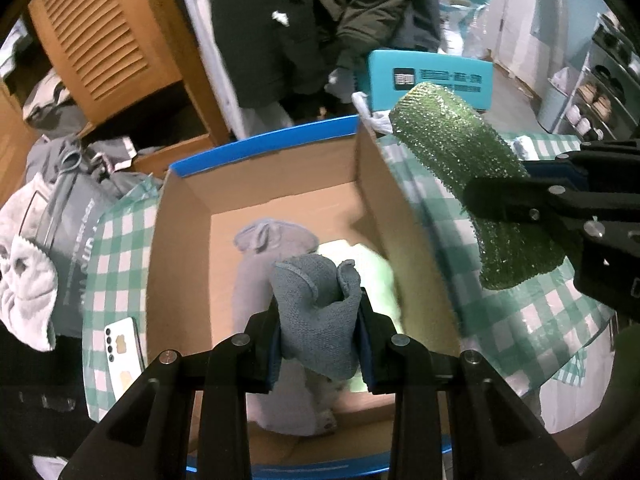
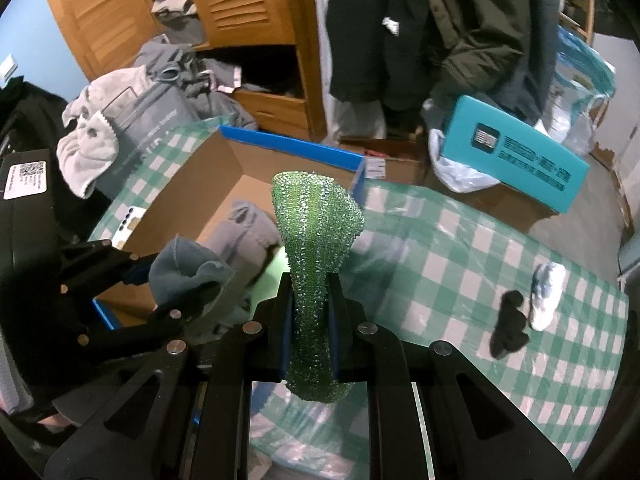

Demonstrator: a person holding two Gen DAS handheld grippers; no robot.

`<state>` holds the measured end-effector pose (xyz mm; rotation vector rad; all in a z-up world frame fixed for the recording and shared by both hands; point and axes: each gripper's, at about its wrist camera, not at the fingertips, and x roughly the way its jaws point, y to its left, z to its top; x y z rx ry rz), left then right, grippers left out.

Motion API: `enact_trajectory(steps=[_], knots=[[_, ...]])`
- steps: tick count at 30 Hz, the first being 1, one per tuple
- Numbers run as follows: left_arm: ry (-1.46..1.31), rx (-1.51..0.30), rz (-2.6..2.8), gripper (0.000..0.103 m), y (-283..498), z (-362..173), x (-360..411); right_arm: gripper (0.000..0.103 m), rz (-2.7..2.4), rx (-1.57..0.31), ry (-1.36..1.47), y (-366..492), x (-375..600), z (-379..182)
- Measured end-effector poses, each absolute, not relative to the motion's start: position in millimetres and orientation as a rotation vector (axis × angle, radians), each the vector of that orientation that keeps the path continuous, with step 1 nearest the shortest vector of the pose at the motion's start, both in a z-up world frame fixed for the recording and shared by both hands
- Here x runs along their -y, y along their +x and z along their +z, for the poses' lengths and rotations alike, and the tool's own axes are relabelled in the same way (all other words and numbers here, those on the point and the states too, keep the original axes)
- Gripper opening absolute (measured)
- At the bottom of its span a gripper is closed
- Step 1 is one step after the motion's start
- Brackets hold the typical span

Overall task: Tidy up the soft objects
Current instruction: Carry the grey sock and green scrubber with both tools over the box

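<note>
Holding status: both grippers carry a soft item above the desk.
Left gripper [image 1: 320, 336]: jaws closed narrow on a blue-grey cloth [image 1: 318, 312]; the cloth bunches up out of the pads in rounded folds, with a fine knit texture.
Cloth position: above the open cardboard box [image 1: 180, 248], over its interior.
Right gripper [image 2: 310, 328]: jaws nearly together, clamped on a green scouring cloth [image 2: 316, 248]; the material is glittery, coarse-meshed and stiff enough to stand up in a curved, flared sheet.
Green cloth position: over the checked desk cover [image 2: 460, 248], just beside the box's right wall.
Box contents: a grey garment [image 1: 256, 264] lies lengthwise on the box floor; a pale green item [image 1: 376, 276] lies touching it on the right.
Box detail: brown inside, blue along the top edges.
Desk items: a white phone [image 1: 122, 356] lies left of the box; a black soft item [image 2: 508, 332] and a white-and-blue one [image 2: 546, 296] lie close together well to the right.
Surroundings: a teal carton [image 2: 516, 160], a wooden louvred cabinet [image 2: 240, 4], hanging dark coats [image 2: 460, 28] and a pile of grey clothing [image 2: 132, 120] stand beyond the desk.
Obstruction: in the left wrist view, the left gripper and its cloth cover the middle of the box contents.
</note>
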<state>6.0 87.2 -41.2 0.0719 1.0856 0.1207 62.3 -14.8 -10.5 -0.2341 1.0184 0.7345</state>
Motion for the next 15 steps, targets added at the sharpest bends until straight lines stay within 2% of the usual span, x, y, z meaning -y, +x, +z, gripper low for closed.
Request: enact_trajectory(steps=[15], knots=[[0.044,-1.117,0.186,0.032,-5,-56,-127,0.013,0.806,-1.060,-0.296,52,-40,-28]])
